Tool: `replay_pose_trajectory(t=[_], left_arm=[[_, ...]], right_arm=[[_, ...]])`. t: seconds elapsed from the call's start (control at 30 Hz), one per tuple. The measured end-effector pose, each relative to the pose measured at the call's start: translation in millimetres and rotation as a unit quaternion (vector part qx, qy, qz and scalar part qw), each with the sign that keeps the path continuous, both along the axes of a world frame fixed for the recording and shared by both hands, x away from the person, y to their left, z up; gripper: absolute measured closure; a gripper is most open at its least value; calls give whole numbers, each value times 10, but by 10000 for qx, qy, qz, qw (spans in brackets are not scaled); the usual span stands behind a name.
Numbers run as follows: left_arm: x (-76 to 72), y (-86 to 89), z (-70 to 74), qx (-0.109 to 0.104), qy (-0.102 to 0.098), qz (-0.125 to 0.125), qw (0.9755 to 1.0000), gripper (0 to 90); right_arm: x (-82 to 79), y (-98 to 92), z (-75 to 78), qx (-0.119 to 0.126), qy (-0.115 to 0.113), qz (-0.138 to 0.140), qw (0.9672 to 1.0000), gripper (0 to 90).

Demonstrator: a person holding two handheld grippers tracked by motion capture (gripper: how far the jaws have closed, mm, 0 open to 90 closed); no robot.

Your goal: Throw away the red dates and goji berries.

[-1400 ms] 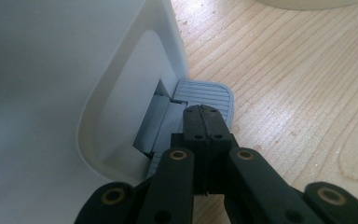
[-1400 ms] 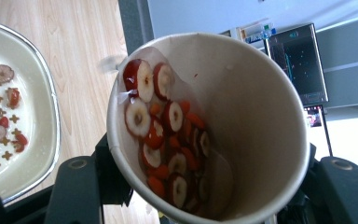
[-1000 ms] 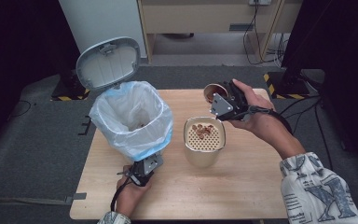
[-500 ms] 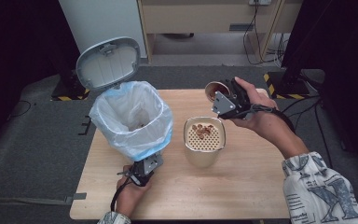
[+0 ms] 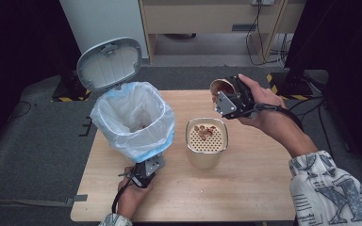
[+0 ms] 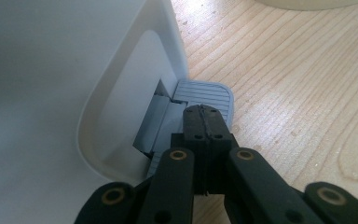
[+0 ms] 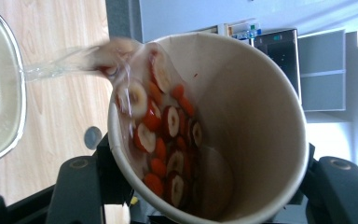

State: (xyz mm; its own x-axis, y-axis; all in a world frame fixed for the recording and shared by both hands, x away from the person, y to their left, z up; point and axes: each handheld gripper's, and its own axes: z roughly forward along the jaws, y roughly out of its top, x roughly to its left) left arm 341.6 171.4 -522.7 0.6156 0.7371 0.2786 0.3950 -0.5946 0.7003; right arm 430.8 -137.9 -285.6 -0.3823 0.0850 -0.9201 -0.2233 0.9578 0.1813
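A white pedal bin (image 5: 132, 117) lined with a clear bag stands on the wooden table (image 5: 264, 188), its grey lid (image 5: 109, 63) raised. My left gripper (image 5: 146, 169) is shut, its closed tips (image 6: 204, 116) resting on the bin's grey foot pedal (image 6: 205, 93). My right gripper (image 5: 226, 96) is shut on a paper cup (image 5: 221, 87), tipped toward a cream container with a perforated strainer top (image 5: 206, 141). In the right gripper view the cup (image 7: 251, 116) holds red and white fruit slices (image 7: 168, 140), and liquid (image 7: 60, 67) streams over its rim toward the strainer (image 7: 9, 93). Some slices lie on the strainer.
Grey carpet surrounds the table. A wooden cabinet (image 5: 207, 19) and cables stand at the back, and dark stands are at the right. Bare tabletop lies in front of the container and at the right.
My right hand has shifted only slightly with the tilted cup. The left gripper has stayed on the pedal and the lid has stayed up.
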Motion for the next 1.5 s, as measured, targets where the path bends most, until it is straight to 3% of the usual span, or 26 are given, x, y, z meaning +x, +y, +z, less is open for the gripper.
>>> replay_pose_trajectory(t=[0.17,0.33,0.57,0.97,1.1,1.17,1.27,1.33,1.5], left_arm=[[1,2,1,-2,4,-4,10000,894],[1,1,0,-11,5,1,10000,894],[2,2,-1,-14,1,-4,10000,894],[2,2,-1,-19,4,0,10000,894],[2,2,-1,-26,6,4,10000,894],[2,2,-1,-24,7,6,10000,894],[3,3,-1,-34,9,4,10000,894],[3,3,-1,-34,9,4,10000,894],[3,4,0,-35,18,4,10000,894]], right_arm=[[2,6,-7,-136,-63,-10,9999,373],[-2,5,32,3,-40,-4,10000,372],[-7,5,43,-111,-133,23,9998,372],[-11,14,48,-68,-111,40,9999,371],[-14,36,41,-323,-213,31,9992,372],[-21,60,22,-625,-371,20,9974,372],[-21,77,15,-804,-445,16,9958,373],[-20,78,2,-1050,-570,-39,9928,373],[-32,91,-2,-1313,-741,-54,9886,373]])
